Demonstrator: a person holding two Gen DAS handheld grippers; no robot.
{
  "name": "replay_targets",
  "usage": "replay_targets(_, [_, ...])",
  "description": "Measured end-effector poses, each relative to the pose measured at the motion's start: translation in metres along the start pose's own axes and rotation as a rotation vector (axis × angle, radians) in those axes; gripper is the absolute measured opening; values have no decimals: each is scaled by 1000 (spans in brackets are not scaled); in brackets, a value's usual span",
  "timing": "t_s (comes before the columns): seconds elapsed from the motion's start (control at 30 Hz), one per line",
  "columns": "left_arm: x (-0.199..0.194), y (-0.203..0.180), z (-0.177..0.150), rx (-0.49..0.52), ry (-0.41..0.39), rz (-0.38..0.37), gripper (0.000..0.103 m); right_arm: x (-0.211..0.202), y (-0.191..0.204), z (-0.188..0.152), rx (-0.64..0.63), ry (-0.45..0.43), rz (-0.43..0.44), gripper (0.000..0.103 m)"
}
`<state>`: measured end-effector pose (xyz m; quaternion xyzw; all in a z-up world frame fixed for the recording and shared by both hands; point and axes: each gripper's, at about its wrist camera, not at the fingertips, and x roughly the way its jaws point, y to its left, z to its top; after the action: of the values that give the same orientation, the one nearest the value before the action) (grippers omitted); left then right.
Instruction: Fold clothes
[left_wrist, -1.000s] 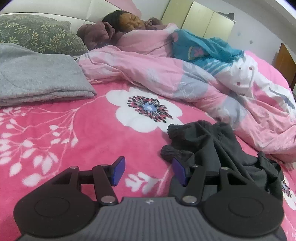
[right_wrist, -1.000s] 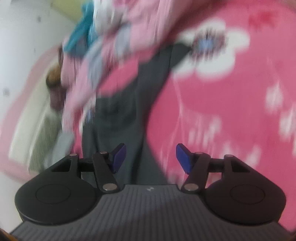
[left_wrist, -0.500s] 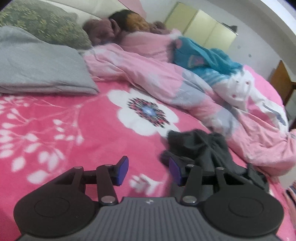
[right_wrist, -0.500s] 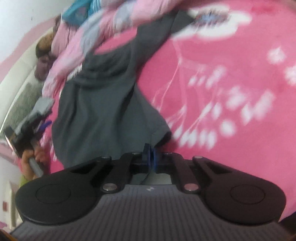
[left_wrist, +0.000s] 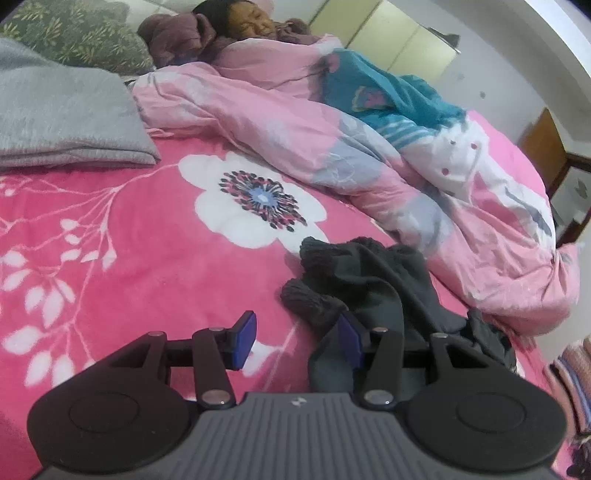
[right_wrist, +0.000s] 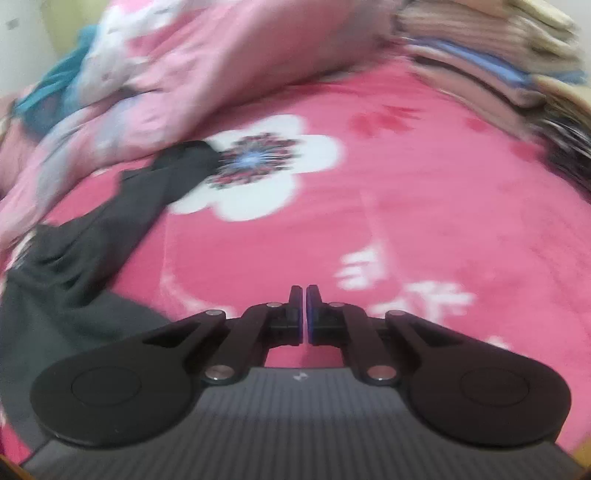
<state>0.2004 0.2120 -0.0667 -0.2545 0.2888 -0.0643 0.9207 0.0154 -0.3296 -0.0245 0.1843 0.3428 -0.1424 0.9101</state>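
A dark grey garment (left_wrist: 373, 273) lies crumpled on the pink flowered bedspread (left_wrist: 129, 258), its knitted cuff just ahead of my left gripper (left_wrist: 297, 339). That gripper is open; its right finger rests over the cloth and nothing is pressed between the blue pads (left_wrist: 245, 339). In the right wrist view the same garment (right_wrist: 88, 266) stretches along the left, its edge running under the gripper's left side. My right gripper (right_wrist: 306, 314) hovers over the bare bedspread (right_wrist: 406, 206), pads almost together and just starting to part. I see no cloth between them.
A person (left_wrist: 240, 22) lies asleep at the head of the bed under a pale pink quilt (left_wrist: 332, 140) with a teal garment (left_wrist: 388, 96) on it. A grey pillow (left_wrist: 62, 114) sits at the left. A stack of folded clothes (right_wrist: 491, 62) stands at the far right.
My right gripper went from wide open to shut and swung right, from over the dark garment to over bare bedspread. The left gripper's jaws narrowed slightly and its view tilted a little.
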Motion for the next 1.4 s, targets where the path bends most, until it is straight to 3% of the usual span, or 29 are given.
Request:
replay_targets(0.07, [1,1,2,-13,-4,4,49,-10,45,-10,-151,-26,112,8])
replay_targets(0.17, [4,0,2,-11,-4,19,49,-24,130,-42,-470,-59,320,50])
replay_targets(0.2, [5,-1,3,-11,-5,24,49,-28,159,-52,-578,-70,390,55])
replay_targets(0.3, [8,2,2,-9,9,32,49,-25,232,-94,-834,-47,547,59])
replay_targets(0.43, [8,7,3,-20,19,32,49,0,282,-134,-986,19,596,59])
replay_targets(0.47, [8,8,3,-26,19,29,49,7,288,-140,-1001,40,598,55])
replay_targets(0.5, [7,10,4,-31,20,26,49,15,290,-142,-1003,55,583,34])
replay_targets(0.57, [6,13,5,-43,21,18,49,26,288,-136,-959,67,545,2])
replay_targets(0.77, [5,18,9,-69,27,-22,52,48,214,-53,-413,73,531,2])
replay_targets(0.87, [9,22,11,-125,56,-86,55,76,162,-31,-148,123,505,2])
replay_targets(0.97, [17,22,10,-160,84,-115,55,100,126,-31,29,183,512,2])
replay_targets(1.07, [27,19,8,-200,112,-144,55,109,110,-42,105,211,538,1])
replay_targets(1.23, [49,3,7,-230,137,-171,55,110,108,-45,73,176,568,1])
replay_targets(1.3, [57,-8,6,-207,137,-143,52,110,109,-43,65,171,576,1])
replay_targets(1.33, [60,-13,5,-189,127,-114,48,109,109,-43,60,167,579,1])
replay_targets(1.4, [62,-20,3,-161,101,-54,29,109,112,-44,42,156,579,1])
